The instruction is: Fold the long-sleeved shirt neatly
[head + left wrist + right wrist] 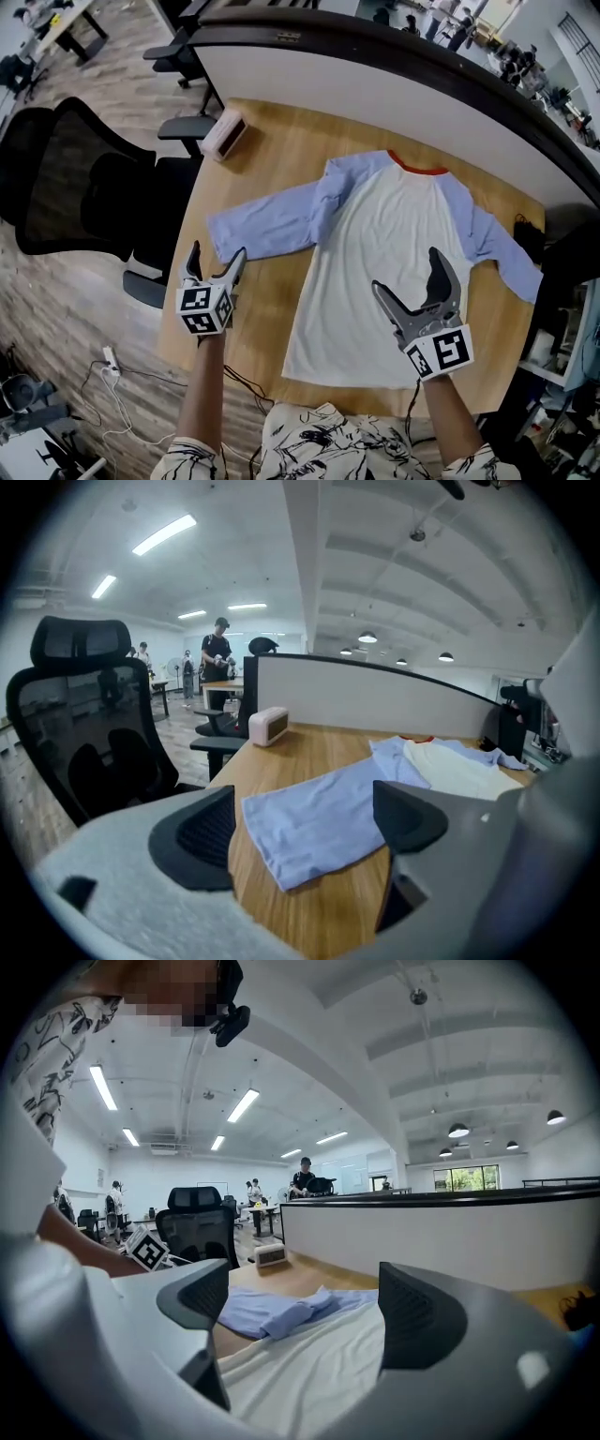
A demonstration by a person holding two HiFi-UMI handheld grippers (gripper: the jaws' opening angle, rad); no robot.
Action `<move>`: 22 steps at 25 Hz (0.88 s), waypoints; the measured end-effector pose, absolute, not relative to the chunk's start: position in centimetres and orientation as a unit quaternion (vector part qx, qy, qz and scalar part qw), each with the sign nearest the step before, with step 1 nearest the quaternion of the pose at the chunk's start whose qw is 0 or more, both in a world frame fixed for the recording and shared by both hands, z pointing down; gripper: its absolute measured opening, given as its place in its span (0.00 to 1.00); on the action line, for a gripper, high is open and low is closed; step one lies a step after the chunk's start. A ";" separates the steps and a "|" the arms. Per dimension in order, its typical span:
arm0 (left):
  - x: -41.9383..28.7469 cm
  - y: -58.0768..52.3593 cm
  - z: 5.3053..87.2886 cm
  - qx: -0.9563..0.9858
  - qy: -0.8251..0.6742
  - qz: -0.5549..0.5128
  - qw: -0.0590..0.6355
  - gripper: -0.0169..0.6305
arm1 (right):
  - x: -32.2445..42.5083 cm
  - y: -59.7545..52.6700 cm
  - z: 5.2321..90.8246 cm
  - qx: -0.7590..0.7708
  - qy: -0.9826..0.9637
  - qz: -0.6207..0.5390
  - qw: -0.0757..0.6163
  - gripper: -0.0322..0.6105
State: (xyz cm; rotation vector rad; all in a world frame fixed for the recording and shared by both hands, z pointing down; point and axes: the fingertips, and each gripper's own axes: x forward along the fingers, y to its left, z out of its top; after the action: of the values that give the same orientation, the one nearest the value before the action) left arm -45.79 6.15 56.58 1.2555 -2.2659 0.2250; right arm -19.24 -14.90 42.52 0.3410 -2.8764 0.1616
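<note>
A long-sleeved shirt (375,272) with a white body, light blue sleeves and a red collar lies flat on the wooden table (262,309), collar at the far side. Its left sleeve (267,228) stretches out toward the table's left edge. My left gripper (215,260) hovers just short of that sleeve's cuff (281,841), jaws apart with nothing between them. My right gripper (409,272) stands open above the shirt's lower body (309,1372), holding nothing. The right sleeve (506,253) runs toward the table's right edge.
A small white clock (225,134) stands at the table's far left corner. A black office chair (84,183) sits left of the table. A white partition (394,89) runs along the far side. Cables (122,375) lie on the floor at the near left.
</note>
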 end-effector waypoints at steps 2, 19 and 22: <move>-47.0 6.4 58.3 0.454 -0.839 0.086 0.286 0.71 | -20.8 -14.6 43.6 0.112 -0.984 0.055 0.128 0.82; -49.5 5.8 65.5 0.420 -0.815 0.156 0.366 0.37 | -24.3 -16.4 46.0 0.127 -0.978 0.070 0.147 0.82; -49.4 5.7 65.5 0.413 -0.818 0.166 0.364 0.18 | -23.9 -16.8 45.9 0.131 -0.978 0.071 0.147 0.82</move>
State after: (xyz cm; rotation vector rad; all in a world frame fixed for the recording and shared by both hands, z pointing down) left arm -49.43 5.74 65.53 1.0636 -2.1047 0.4263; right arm -23.89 -16.81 45.92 0.3769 -2.8145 0.2036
